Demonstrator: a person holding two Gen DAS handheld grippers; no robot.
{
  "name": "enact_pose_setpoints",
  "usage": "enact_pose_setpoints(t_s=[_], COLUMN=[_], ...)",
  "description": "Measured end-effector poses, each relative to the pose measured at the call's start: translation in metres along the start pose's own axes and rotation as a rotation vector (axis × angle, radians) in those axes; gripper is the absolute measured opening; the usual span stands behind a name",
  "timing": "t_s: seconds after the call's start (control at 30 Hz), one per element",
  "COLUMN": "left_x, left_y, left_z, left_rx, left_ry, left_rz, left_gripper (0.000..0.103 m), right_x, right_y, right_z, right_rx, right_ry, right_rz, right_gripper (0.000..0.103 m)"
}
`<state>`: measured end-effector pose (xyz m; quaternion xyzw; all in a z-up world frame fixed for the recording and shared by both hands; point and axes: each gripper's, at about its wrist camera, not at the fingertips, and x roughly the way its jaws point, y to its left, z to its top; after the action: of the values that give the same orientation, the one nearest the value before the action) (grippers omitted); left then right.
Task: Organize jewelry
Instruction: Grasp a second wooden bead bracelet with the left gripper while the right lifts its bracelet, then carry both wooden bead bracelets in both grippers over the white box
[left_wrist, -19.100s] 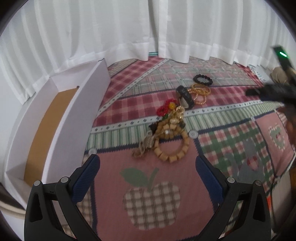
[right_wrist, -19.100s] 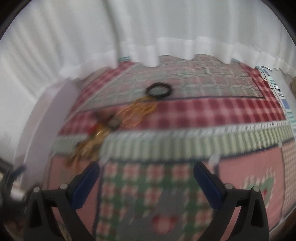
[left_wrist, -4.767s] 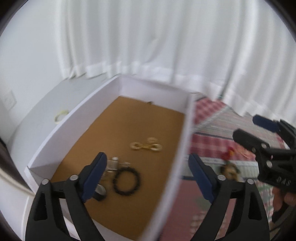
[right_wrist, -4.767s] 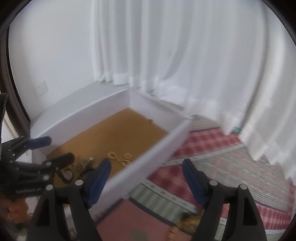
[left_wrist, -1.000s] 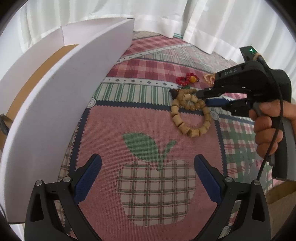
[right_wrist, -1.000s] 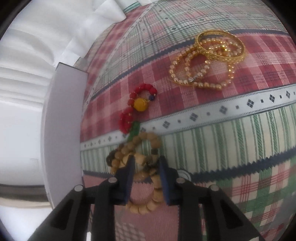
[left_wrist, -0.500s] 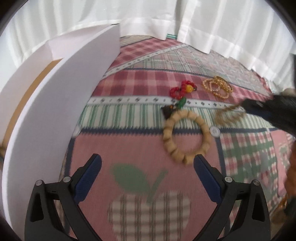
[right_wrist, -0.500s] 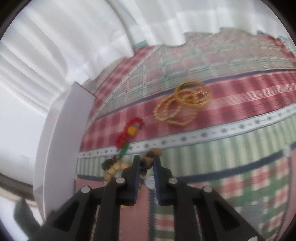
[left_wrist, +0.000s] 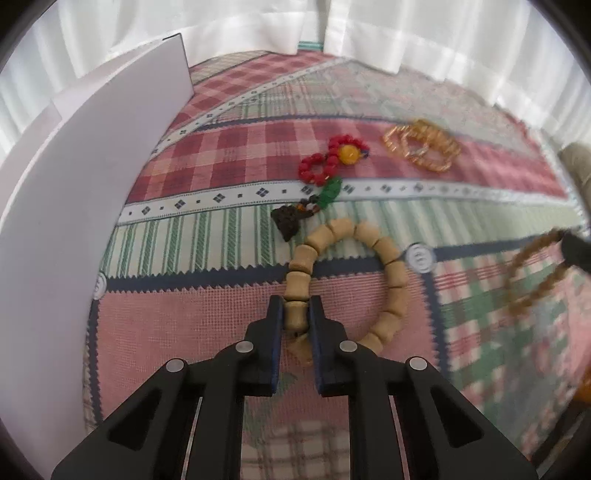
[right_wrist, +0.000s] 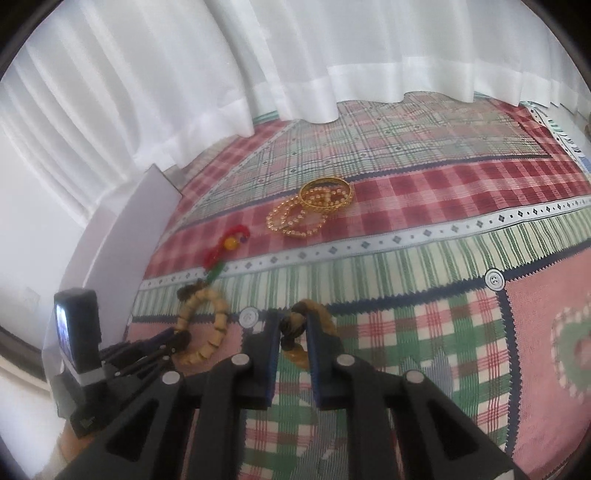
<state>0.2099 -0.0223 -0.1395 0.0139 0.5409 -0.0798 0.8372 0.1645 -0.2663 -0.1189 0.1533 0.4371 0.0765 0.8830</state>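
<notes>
A bracelet of chunky wooden beads (left_wrist: 397, 273) lies on the patchwork cloth. My left gripper (left_wrist: 297, 308) points down at it, its jaws closing, with one bead of the near left arc pressed between the pads. The right wrist view shows the same bracelet (right_wrist: 218, 321) and the left gripper (right_wrist: 177, 341) at lower left. My right gripper (right_wrist: 291, 321) is shut on a strand of small brown beads (right_wrist: 295, 334), held above the cloth. That strand (left_wrist: 532, 266) hangs blurred at the right edge of the left wrist view.
A red bead bracelet with a yellow bead (left_wrist: 332, 158) and a dark pendant (left_wrist: 288, 221) lie just beyond the wooden one. Gold bangles (left_wrist: 421, 149) sit farther back right. A white box wall (left_wrist: 74, 184) stands along the left. White curtains hang behind.
My left gripper moved forward over the wooden bracelet and its jaws went from wide apart to closed on a bead. My right gripper lifted the brown strand off the pile, up and rightward.
</notes>
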Motion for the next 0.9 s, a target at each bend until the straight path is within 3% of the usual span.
enact_pose_setpoints(t_s=[0.2, 0.3, 0.67, 0.9], left_x=[-0.056, -0.077, -0.138, -0.185], left_y=[0.016, 0.022, 0.054, 0.085], left_z=[-0.002, -0.001, -0.014, -0.033], left_rx=[-0.082, -0.101, -0.166, -0.198], left_ry=[-0.066, -0.096, -0.167, -0.205], left_rz=[-0.161, -0.200, -0.221, -0.211], left_gripper=[0.012, 0.012, 0.012, 0.012], right_x=[-0.022, -0.030, -0.047, -0.060], right_y=[0.009, 0.014, 0.048, 0.100], right_z=[-0.002, -0.002, -0.005, -0.006], right_rx=[-0.030, -0.032, -0.068, -0.175], right_ry=[-0.024, -0.025, 0.007, 0.007], right_rz=[0.033, 0.062, 0.149, 0.208], right_gripper=[0.014, 0.014, 0.014, 0.014])
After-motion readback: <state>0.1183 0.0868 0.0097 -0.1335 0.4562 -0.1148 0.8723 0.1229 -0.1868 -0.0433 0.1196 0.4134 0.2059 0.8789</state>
